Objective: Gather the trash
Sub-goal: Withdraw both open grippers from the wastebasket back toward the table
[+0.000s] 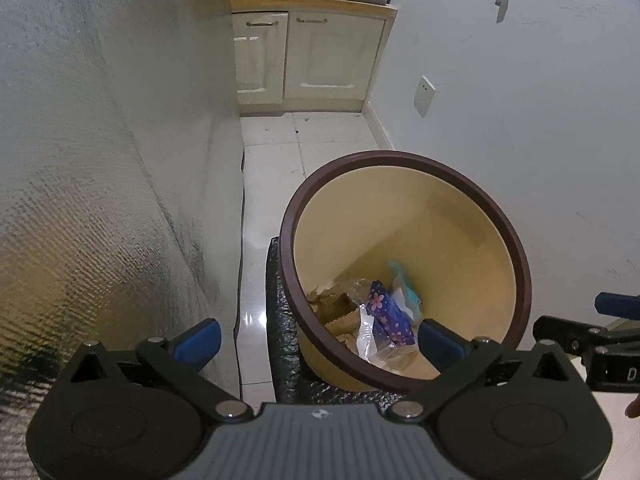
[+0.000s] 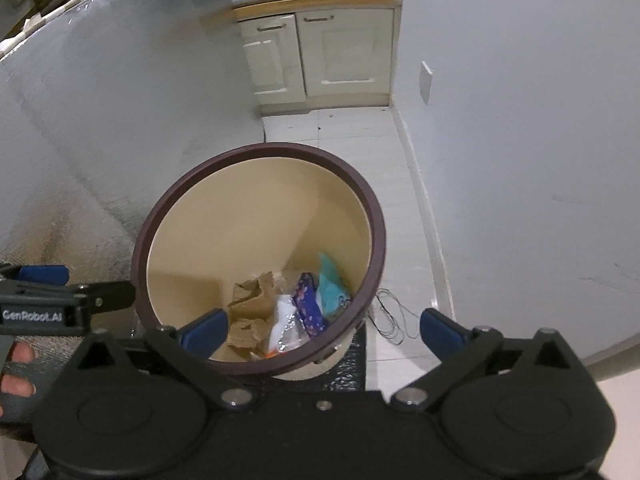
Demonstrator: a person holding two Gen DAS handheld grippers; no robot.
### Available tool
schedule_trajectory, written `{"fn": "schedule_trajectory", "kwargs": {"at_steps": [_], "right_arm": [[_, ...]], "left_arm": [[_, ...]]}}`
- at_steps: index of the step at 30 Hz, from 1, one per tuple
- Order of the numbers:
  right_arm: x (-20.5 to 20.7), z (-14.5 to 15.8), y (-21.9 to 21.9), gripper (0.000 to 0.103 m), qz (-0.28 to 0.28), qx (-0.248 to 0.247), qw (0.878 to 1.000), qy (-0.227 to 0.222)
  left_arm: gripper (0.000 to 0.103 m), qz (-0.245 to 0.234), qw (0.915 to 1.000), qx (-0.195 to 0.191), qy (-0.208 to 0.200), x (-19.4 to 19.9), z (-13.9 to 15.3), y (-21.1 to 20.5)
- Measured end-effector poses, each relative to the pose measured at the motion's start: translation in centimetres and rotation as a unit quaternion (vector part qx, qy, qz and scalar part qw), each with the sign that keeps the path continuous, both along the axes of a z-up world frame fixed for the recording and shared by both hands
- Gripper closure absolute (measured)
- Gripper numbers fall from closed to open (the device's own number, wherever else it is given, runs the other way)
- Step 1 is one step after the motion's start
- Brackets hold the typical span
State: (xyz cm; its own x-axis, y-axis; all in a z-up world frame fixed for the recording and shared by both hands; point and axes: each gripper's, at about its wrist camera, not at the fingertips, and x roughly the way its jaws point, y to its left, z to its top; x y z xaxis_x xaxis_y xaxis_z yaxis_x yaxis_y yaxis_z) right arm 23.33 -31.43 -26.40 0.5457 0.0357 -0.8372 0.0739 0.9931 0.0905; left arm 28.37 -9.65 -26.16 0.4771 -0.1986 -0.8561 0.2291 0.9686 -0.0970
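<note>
A: Where's the trash?
B: Just ahead of both grippers, in the cream bin (image 2: 256,208) with the brown rim: crumpled brown paper (image 2: 250,304), a purple flowered wrapper (image 2: 309,308), a teal packet (image 2: 332,286)

A: And the grippers?
B: Left gripper (image 1: 320,334) spread wide, holding nothing; right gripper (image 2: 322,326) likewise; the left one's side reads "GenRobot.AI"

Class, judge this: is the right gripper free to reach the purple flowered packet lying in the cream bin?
Probably yes. The right gripper is open above the cream bin's brown rim, and the purple flowered packet lies uncovered on top of the trash, though deep inside.
</note>
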Motion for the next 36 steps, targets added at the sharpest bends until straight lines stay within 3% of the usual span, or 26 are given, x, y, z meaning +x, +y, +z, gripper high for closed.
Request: {"fn": "schedule_trajectory", "kwargs": {"at_steps": [14,26,36], "right_arm": [[-2.8,3.1,0.0,0.000,-0.016,-0.011,0.999,-0.029],[-6.7,9.1,-0.5,0.000,-0.036,-0.023,0.994,-0.101],[-10.2,14.2,-0.5,0.000,-0.043,-0.025,0.984,-0.168]], "left_arm": [[0.000,-0.020,0.9989,-0.017,-0.039,-3.0,4.0,-0.4],[0.000,-0.040,0.9922,-0.043,-0.110,-7.4,10.1,-0.7],[0.000,-0.042,0.9813,-0.065,-0.176,-10.7,15.9,0.5]]}}
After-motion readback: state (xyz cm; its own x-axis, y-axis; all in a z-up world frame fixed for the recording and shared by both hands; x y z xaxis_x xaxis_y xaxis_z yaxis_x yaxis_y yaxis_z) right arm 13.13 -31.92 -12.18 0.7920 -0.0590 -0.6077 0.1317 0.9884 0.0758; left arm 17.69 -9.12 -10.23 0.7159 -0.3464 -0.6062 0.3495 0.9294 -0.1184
